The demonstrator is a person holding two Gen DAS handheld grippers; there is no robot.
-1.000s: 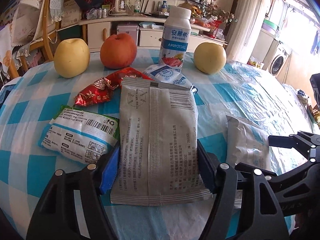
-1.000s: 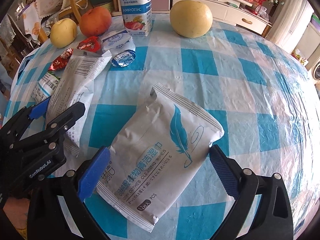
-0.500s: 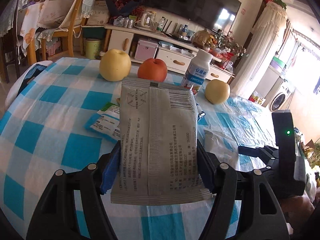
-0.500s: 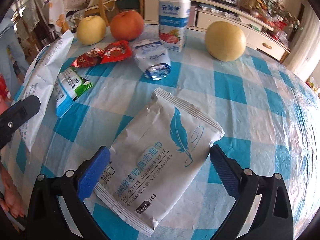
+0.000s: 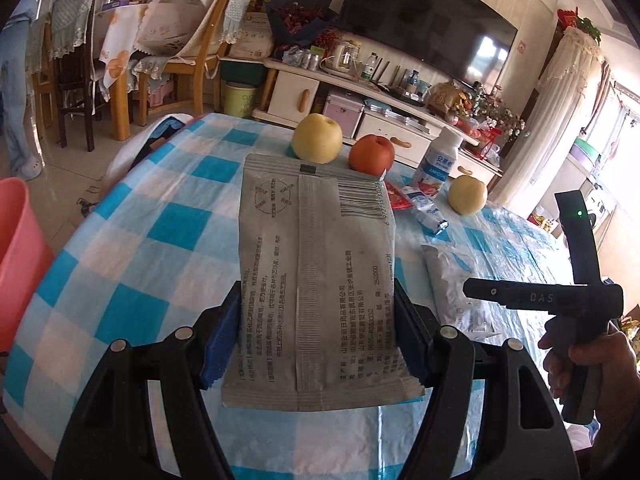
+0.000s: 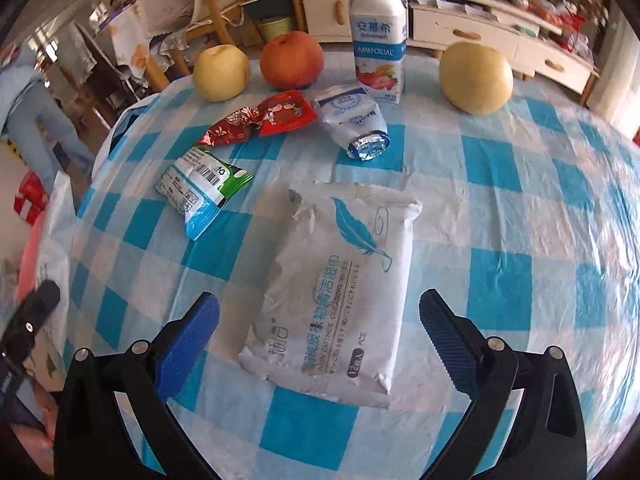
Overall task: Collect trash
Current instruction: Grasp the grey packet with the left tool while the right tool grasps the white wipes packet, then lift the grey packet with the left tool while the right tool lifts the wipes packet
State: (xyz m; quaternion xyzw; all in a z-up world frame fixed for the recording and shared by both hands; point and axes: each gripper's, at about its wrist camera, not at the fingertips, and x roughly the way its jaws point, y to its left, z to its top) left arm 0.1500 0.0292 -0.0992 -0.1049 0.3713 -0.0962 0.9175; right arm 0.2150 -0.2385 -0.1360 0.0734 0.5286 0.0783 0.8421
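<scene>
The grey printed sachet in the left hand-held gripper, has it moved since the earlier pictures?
Yes. The grey printed sachet has left the checked blue tablecloth, moving towards the pink plastic bin.

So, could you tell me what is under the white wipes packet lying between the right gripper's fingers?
The wipes packet lies flat on the blue-checked tablecloth; only cloth shows around its edges. Anything directly beneath it is covered. The right gripper is open, not touching it.

My left gripper (image 5: pixel 318 338) clamps a packet (image 5: pixel 316 280); my right gripper (image 6: pixel 320 334) hangs open, tilted downward.
</scene>
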